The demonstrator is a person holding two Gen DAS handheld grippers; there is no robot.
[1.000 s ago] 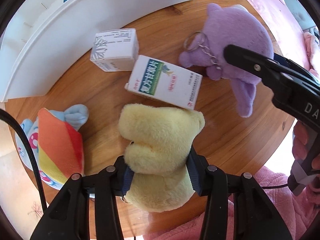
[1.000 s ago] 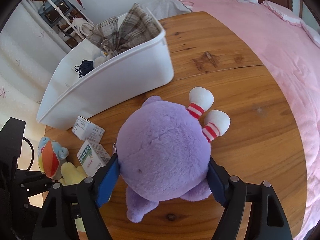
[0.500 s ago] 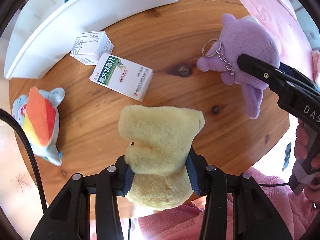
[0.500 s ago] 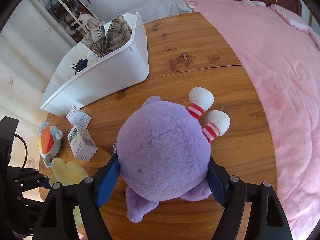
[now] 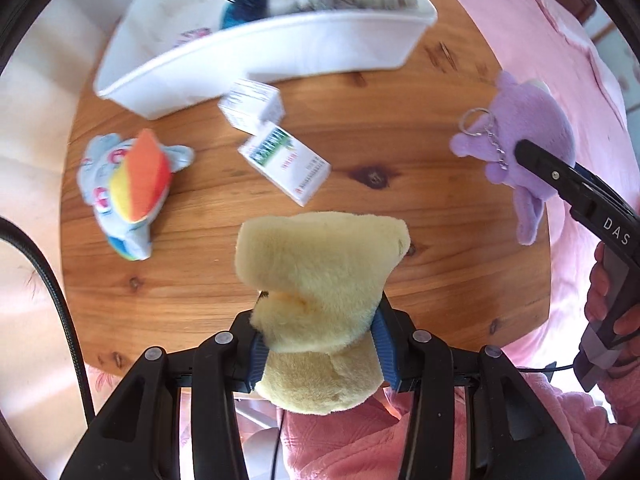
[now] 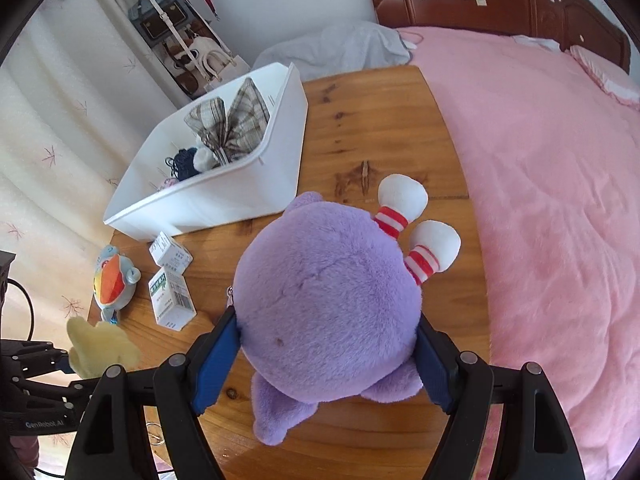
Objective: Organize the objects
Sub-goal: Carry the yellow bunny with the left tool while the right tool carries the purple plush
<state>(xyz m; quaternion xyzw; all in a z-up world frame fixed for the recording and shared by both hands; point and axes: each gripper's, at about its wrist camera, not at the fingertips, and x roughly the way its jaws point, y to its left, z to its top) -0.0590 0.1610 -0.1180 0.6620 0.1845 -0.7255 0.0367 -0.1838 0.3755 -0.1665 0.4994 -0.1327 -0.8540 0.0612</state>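
My left gripper [image 5: 318,346] is shut on a yellow plush toy [image 5: 320,280], held above the near edge of the round wooden table [image 5: 420,240]. My right gripper [image 6: 326,364] is shut on a purple plush toy [image 6: 328,312] with red-and-white striped feet, held over the table's right side; it shows again as the purple plush [image 5: 528,136] with a key ring in the left wrist view. A white storage bin [image 6: 240,184] holding plaid cloth and dark yarn stands at the table's far side.
A rainbow-coloured blue plush [image 5: 124,188] lies on the table's left part. Two medicine boxes, one white [image 5: 252,106] and one with a green label [image 5: 286,162], lie in front of the bin. A pink bed [image 6: 540,200] borders the table's right side. A pink sleeve [image 5: 340,440] lies below.
Both grippers have risen and pulled back from the table with their toys. The bin's inside now shows in the left wrist view, and the boxes and blue plush appear smaller and farther.
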